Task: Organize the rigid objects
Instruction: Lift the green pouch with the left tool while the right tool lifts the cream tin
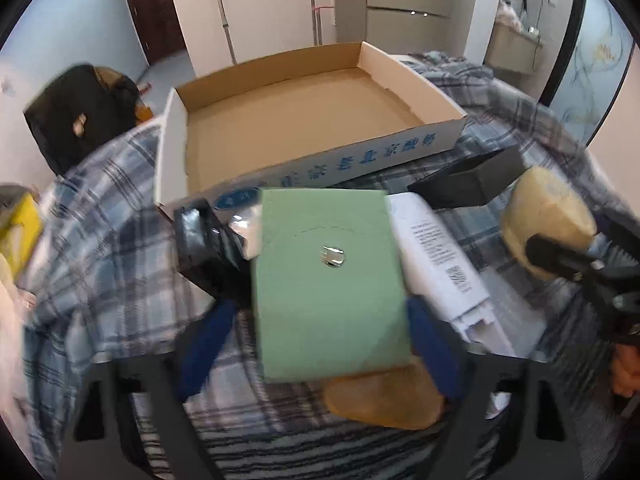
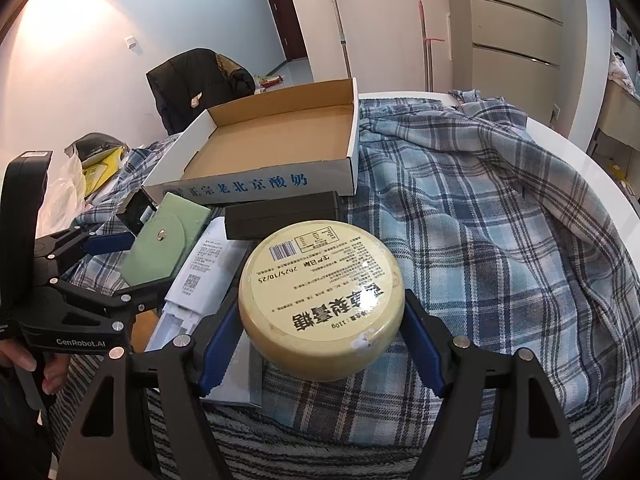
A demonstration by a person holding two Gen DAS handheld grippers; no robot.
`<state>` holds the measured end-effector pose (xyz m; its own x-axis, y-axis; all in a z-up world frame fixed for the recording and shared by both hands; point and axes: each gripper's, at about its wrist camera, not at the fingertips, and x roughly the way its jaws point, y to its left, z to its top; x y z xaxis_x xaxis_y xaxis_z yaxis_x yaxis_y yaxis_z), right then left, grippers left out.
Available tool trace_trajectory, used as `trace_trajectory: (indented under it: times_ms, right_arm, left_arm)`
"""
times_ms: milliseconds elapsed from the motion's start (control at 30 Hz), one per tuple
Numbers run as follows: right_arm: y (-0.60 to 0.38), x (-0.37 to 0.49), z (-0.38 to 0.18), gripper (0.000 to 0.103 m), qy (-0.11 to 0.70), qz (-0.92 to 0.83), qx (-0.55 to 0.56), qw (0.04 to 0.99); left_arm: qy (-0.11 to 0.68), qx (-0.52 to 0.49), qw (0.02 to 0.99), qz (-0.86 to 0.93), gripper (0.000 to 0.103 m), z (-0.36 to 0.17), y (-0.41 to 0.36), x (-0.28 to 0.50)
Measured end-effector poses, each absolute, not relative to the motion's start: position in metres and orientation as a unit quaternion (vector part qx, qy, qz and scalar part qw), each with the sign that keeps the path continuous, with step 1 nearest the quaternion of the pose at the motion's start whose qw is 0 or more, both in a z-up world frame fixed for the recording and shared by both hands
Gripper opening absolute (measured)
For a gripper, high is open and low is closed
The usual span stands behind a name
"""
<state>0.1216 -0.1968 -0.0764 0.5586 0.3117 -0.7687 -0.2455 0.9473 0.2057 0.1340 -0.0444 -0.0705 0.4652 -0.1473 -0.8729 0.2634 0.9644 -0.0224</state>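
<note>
While both grippers tilt steeply down over the plaid cloth (image 2: 460, 216), the left gripper (image 1: 332, 280) clamps the green case (image 1: 326, 280) — the right gripper (image 2: 322, 300) grips the round yellow tin (image 2: 322, 300), cardboard box (image 2: 276, 184) at twelve o'clock.

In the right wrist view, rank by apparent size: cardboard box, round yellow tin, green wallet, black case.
1. cardboard box
2. round yellow tin, though nearness to the camera inflates it
3 and 4. green wallet and black case look alike; not ranked.

walls: pale blue/white | door (image 2: 282, 8): dark wood, far left | cabinet (image 2: 516, 36): beige, right | chair (image 2: 192, 84): black jacket draped | floor (image 2: 294, 70): grey
</note>
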Motion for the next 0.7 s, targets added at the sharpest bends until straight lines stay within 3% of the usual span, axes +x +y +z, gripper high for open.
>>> trace_trajectory:
  times_ms: [700]
  right_arm:
    - [-0.202, 0.087, -0.063, 0.074, 0.447, 0.138, -0.002, 0.884]
  left_arm:
    - [0.551, -0.005, 0.822, -0.146, 0.07, -0.057, -0.017, 0.013]
